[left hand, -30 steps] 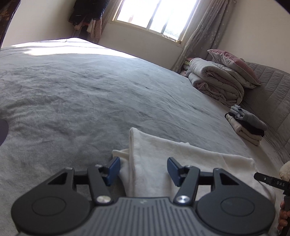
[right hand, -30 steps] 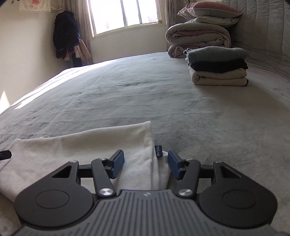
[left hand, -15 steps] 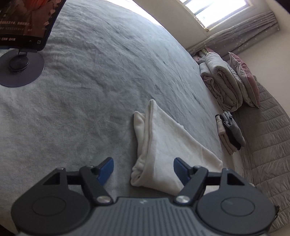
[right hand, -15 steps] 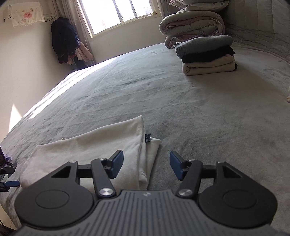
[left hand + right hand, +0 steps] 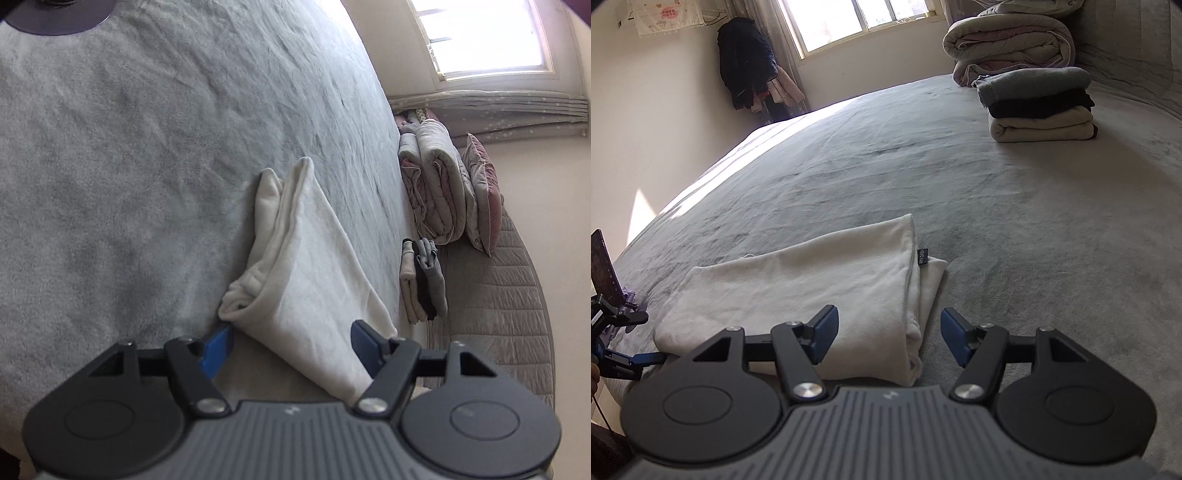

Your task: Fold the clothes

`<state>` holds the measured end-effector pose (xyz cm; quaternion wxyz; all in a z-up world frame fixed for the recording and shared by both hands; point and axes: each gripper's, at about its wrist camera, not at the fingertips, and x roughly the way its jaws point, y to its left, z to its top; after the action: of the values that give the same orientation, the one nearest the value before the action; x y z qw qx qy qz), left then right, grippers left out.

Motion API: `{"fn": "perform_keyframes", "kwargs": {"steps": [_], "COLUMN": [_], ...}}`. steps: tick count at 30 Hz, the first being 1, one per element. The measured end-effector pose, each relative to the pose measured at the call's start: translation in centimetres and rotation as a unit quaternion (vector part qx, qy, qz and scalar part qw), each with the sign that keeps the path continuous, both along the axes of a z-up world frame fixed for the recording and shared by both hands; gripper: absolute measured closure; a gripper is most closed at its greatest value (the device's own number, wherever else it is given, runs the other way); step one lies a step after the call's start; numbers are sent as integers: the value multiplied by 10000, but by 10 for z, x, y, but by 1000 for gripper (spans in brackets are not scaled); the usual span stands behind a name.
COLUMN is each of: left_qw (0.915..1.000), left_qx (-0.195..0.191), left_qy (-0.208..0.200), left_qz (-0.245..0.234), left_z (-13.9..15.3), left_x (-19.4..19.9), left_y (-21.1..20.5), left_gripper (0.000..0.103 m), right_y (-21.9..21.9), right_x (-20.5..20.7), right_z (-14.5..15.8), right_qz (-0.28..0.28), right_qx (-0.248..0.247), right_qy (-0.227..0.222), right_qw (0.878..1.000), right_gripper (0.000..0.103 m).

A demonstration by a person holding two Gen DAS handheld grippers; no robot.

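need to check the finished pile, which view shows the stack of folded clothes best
The right wrist view: the stack of folded clothes sits upright, showing grey, black and cream layers clearly. The left wrist view shows the same stack small, rolled sideways, near the edge.

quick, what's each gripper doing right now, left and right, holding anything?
Left gripper: jaws closing around an end of the folded cream garment, not gripping yet.
Right gripper: jaws opening, straddling the garment's other end, holding nothing.

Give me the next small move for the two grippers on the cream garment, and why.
Probably close both on its near edge. The cream garment lies half-folded on the bed, one end between the left gripper, whose jaws are closing, the other between the right gripper, jaws opening; no pad presses cloth yet.
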<state>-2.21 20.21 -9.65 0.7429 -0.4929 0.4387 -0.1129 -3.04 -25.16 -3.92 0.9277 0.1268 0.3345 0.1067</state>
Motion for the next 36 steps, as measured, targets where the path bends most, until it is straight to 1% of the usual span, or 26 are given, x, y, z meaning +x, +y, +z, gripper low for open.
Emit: {"fn": "perform_keyframes", "kwargs": {"steps": [1,4,5,7,9,13,16,17,19,22,27,33,35,36], "left_qw": [9999,9992,9983,9945,9927,9963,9966,9965,9962,9964,9966,9961,9956,9952], "left_qx": [97,362,531,908,1045,756,773,788,804,757,713,765,836,886], "left_qy": [26,-31,-97,-311,-453,-356,-265,-279,-324,-380,-400,-426,-393,-368], "left_qz": [56,143,219,411,396,186,126,99,52,13,35,124,181,207], "left_z": [2,10,15,26,32,24,14,14,14,11,8,8,8,9], "left_x": [0,0,0,-3,0,13,20,22,26,31,38,37,36,35], "left_y": [1,1,4,9,14,15,8,6,2,-3,-8,-9,-9,-9], "left_gripper": [45,46,46,38,34,30,30,30,26,22,21,22,28,34], "right_y": [0,-1,-2,-2,-1,5,14,18,27,44,71,95,101,104], "right_x": [0,1,1,1,2,3,6,7,9,11,17,27,31,32], "right_z": [-1,-2,-1,-1,1,5,8,8,10,13,15,12,10,9], "right_qz": [-13,-81,-98,-129,-159,-133,-43,-7,94,272,552,718,753,772], "right_qx": [-8,-51,-61,-84,-104,-144,-126,-128,-137,-147,-150,-58,7,47], "right_qy": [12,23,15,-8,-45,-169,-224,-244,-278,-321,-338,-215,-143,-100], "right_qw": [10000,10000,9999,9999,9998,9997,9997,9996,9995,9990,9978,9972,9971,9970], "right_gripper": [37,37,37,36,36,36,36,36,36,36,36,37,36,38]}}
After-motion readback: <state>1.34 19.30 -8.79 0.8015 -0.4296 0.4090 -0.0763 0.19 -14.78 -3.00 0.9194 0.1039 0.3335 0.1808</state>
